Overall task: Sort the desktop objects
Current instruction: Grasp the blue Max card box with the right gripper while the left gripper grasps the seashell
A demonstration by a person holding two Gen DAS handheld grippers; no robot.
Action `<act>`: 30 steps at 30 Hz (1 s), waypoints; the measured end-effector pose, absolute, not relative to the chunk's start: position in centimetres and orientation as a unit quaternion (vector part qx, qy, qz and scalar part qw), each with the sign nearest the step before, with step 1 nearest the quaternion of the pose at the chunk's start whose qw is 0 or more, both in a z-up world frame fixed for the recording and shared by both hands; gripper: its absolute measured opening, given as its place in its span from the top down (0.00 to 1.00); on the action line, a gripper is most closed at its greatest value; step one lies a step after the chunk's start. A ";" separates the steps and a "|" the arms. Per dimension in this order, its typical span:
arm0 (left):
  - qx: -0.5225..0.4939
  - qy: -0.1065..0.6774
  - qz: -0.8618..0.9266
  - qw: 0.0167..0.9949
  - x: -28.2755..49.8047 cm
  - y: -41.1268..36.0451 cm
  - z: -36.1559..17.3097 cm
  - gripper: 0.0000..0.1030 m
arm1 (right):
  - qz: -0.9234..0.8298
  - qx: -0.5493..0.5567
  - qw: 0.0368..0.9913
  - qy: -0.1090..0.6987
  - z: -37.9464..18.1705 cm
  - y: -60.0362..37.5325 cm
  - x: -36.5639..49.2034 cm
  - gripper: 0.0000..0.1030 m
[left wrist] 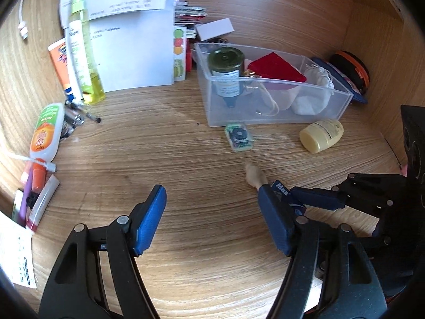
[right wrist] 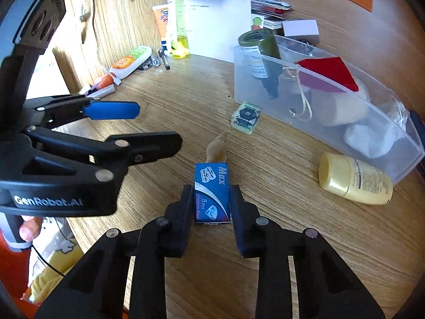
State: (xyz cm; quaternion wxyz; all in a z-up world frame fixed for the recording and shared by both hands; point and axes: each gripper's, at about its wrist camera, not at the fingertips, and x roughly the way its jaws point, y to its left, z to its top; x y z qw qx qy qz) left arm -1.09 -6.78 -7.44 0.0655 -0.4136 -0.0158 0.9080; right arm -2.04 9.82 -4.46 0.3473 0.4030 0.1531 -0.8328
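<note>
**A:** Start at the left edge. What lies there?

**B:** Along the left wall of the wooden desk [left wrist: 186, 279] there is a white glue bottle with an orange cap [left wrist: 45, 133] on its side, with pens and a white cable end beside it. Behind it an orange tube [left wrist: 59, 61] and a tall yellow spray bottle [left wrist: 86, 61] lean against white papers [left wrist: 132, 40].

**A:** And the left gripper?

**B:** The left gripper [left wrist: 212, 220] hovers over bare wood with its blue pads spread wide, nothing between them. In the right wrist view it sits at the left, apart from the box.

**A:** Where is the box?

**B:** The right gripper [right wrist: 211, 199] is clamped on a small blue razor-blade box marked "Max" [right wrist: 211, 194], one black finger pressed to each long side. Just beyond the box's far end lies a small tan object [right wrist: 217, 146]; what it is I cannot tell.

**A:** What stands beyond that?

**B:** A little clear green case [right wrist: 246, 118] lies on the desk just beside the near wall of a clear plastic bin [right wrist: 332, 138]. The bin holds a dark green jar [right wrist: 261, 53] tipped over, a red piece [right wrist: 329, 75] and white cloth pouches [right wrist: 369, 138].

**A:** Farther right?

**B:** A pale yellow bottle [right wrist: 356, 178] lies on its side close to the bin's near right corner. Behind the bin sits a black and orange round case [left wrist: 353, 69].
</note>
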 end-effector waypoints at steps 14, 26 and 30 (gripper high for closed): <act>-0.443 0.026 0.892 0.087 -4.3 -2.7 -8.9 0.61 | -0.863 0.399 0.300 0.081 -2.8 16.6 -3.4 0.76; -0.440 0.033 0.894 0.082 -4.9 -2.0 -9.3 0.75 | -0.865 0.397 0.301 0.056 -2.7 18.4 -4.3 0.76; -0.437 0.034 0.895 0.078 -4.9 -2.0 -9.3 0.75 | -0.865 0.398 0.302 0.052 -2.7 18.6 -4.2 0.76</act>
